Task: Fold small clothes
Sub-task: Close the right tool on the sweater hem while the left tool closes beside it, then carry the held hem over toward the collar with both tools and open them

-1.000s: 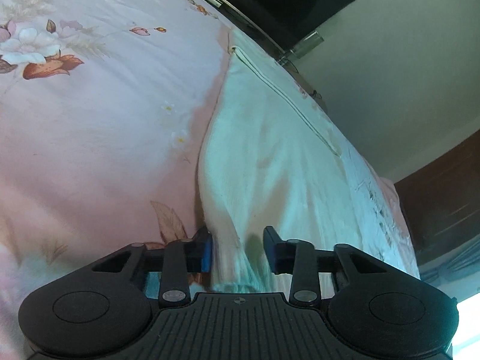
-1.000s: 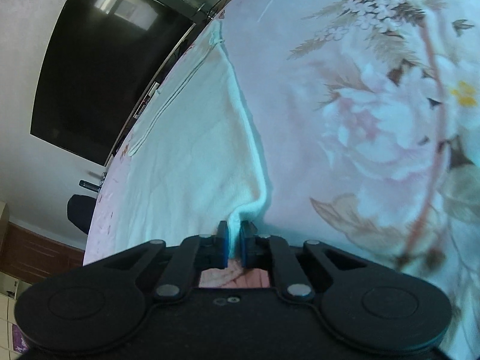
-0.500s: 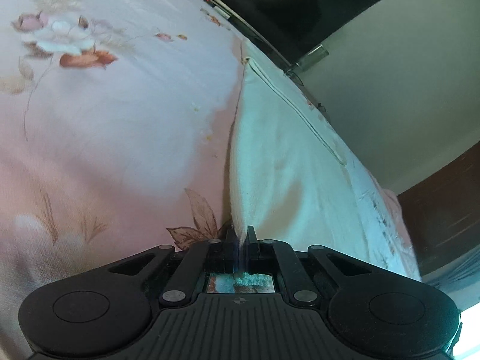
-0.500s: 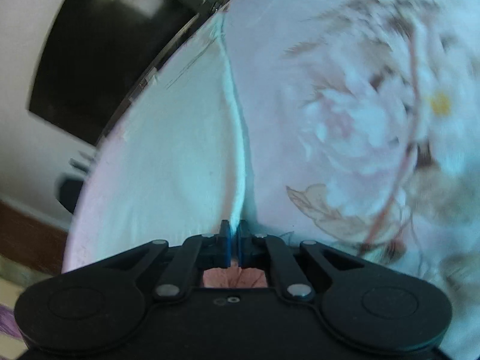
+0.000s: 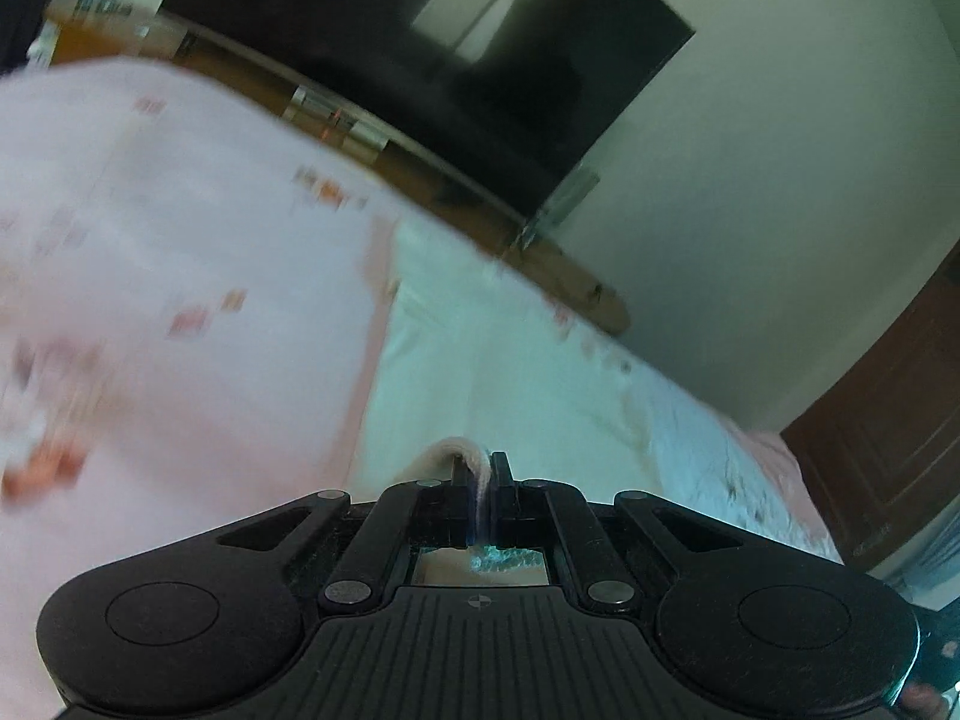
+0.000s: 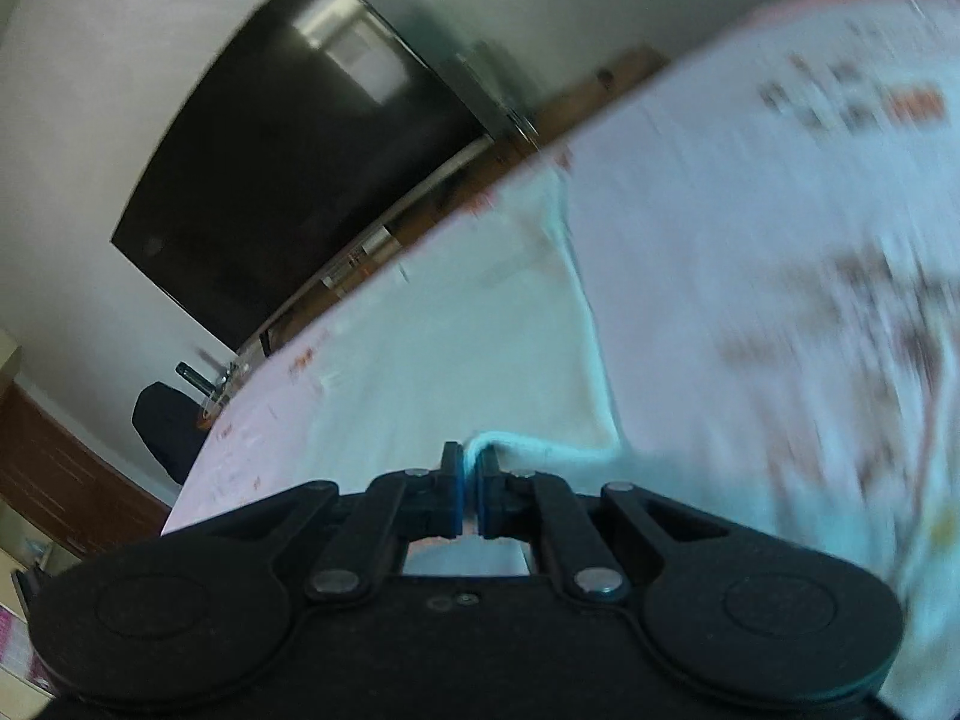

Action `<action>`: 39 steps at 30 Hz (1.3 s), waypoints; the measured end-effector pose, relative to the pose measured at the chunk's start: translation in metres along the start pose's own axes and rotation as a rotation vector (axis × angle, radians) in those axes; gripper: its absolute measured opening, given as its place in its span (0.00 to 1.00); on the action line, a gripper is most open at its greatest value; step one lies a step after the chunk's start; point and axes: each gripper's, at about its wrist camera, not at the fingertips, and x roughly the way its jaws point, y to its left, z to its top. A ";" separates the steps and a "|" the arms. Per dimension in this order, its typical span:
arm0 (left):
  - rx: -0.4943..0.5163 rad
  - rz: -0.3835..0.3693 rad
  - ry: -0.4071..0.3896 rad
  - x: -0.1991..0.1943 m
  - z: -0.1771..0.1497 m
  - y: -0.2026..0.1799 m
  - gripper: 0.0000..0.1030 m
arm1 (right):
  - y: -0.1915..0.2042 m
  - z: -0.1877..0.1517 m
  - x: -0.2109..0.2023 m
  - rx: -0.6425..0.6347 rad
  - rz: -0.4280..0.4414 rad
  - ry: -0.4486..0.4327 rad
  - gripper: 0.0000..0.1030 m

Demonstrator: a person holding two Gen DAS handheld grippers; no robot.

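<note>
Your left gripper (image 5: 478, 480) was clamped on an edge of the cloth (image 5: 510, 384); a small hump of fabric bulged up just ahead of the closed fingers (image 5: 501, 471), and a bit of it showed through the window behind them. In that view the pale, mint-white cloth lay flat across the centre of the frame, running from the fingertips toward the upper middle, on the pink floral sheet (image 5: 150, 276) that filled the left side. The sheet's pattern was smeared by blur.

Your right gripper (image 6: 470, 480) was likewise shut on the cloth (image 6: 456, 348), with a fold of fabric rising between the blue pads (image 6: 456, 501) and trailing off to the right. Here the cloth spread over the centre and left-centre of the frame, with the sheet (image 6: 750, 228) to its right, also blurred.

A dark TV (image 5: 432, 54) sat in the upper centre of the left view, above a wooden stand (image 5: 420, 180), and a brown door (image 5: 900, 420) stood at the right edge. In the right view the TV (image 6: 288, 168) occupied the upper left.
</note>
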 end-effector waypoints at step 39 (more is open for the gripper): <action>0.280 0.193 -0.058 0.343 0.159 -0.015 0.84 | -0.080 0.195 0.332 -0.127 -0.085 -0.061 0.48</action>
